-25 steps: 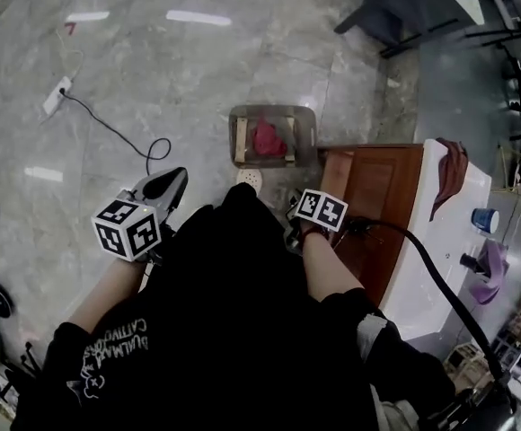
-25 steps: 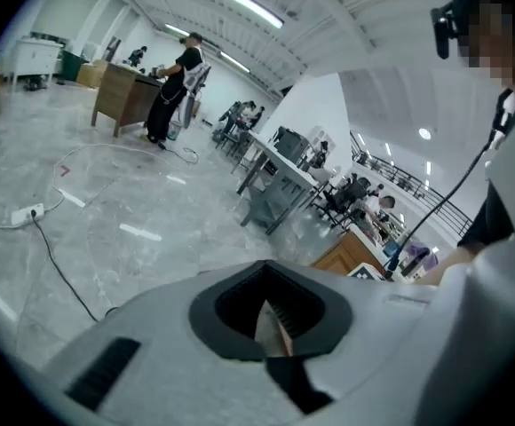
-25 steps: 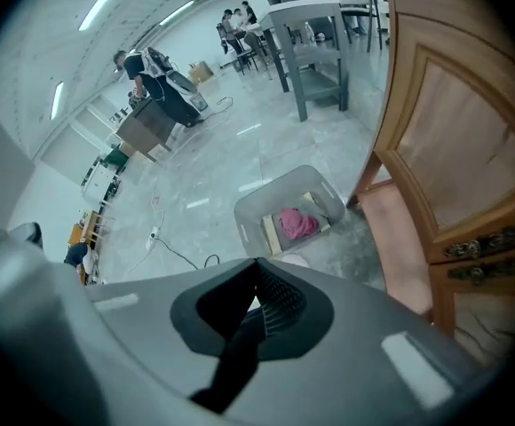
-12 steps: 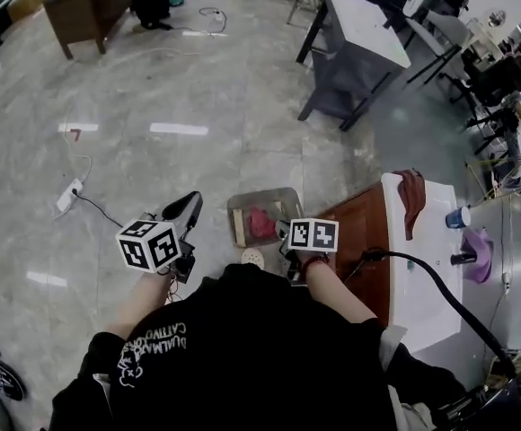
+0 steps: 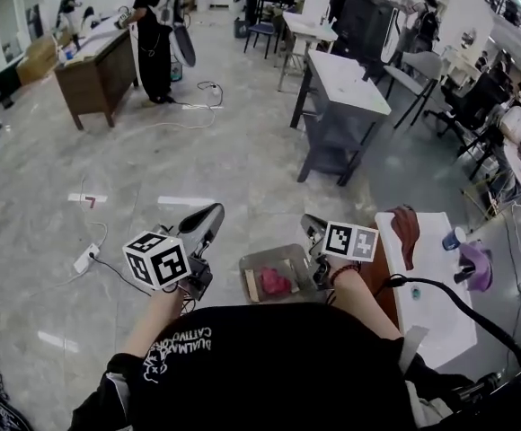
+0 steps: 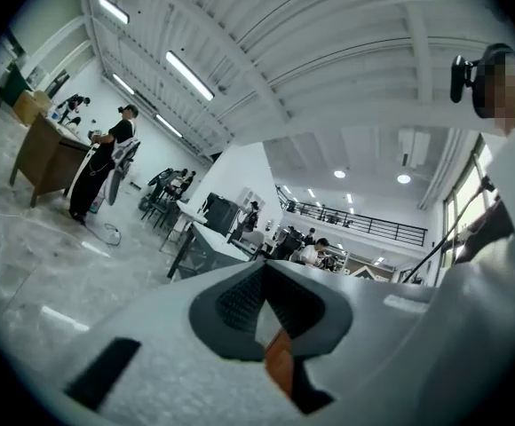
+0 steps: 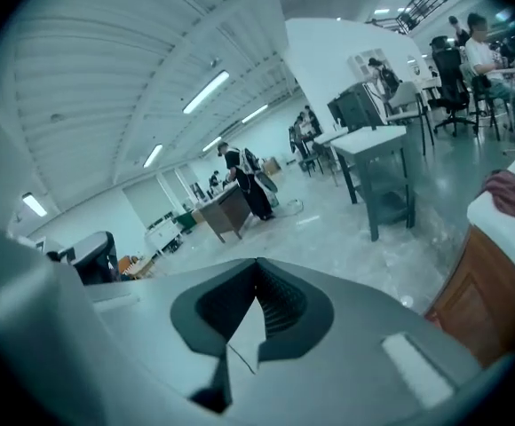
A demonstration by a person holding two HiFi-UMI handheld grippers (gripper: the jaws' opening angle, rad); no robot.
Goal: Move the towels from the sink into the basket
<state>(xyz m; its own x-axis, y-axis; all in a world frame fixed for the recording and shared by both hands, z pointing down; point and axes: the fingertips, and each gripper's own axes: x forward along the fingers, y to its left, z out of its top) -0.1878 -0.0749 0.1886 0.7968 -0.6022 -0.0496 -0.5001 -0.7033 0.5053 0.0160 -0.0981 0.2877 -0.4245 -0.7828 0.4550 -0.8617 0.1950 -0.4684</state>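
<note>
A grey basket sits on the floor in front of me with a red towel inside it. At my right stands the white sink counter. A dark red towel hangs over its far end; the right gripper view shows this towel too. A purple towel lies at the counter's right edge. My left gripper is held up left of the basket, shut and empty, its tips pointing into the room. My right gripper hovers above the basket's right side, shut and empty.
A grey table and chairs stand ahead, and a wooden desk with a person beside it at the far left. A power strip with a cable lies on the floor at left. A blue cup is on the counter.
The head view has lifted from the floor toward the room, so the basket now shows lower and nearer my body. Both grippers stay shut and now point out into the room.
</note>
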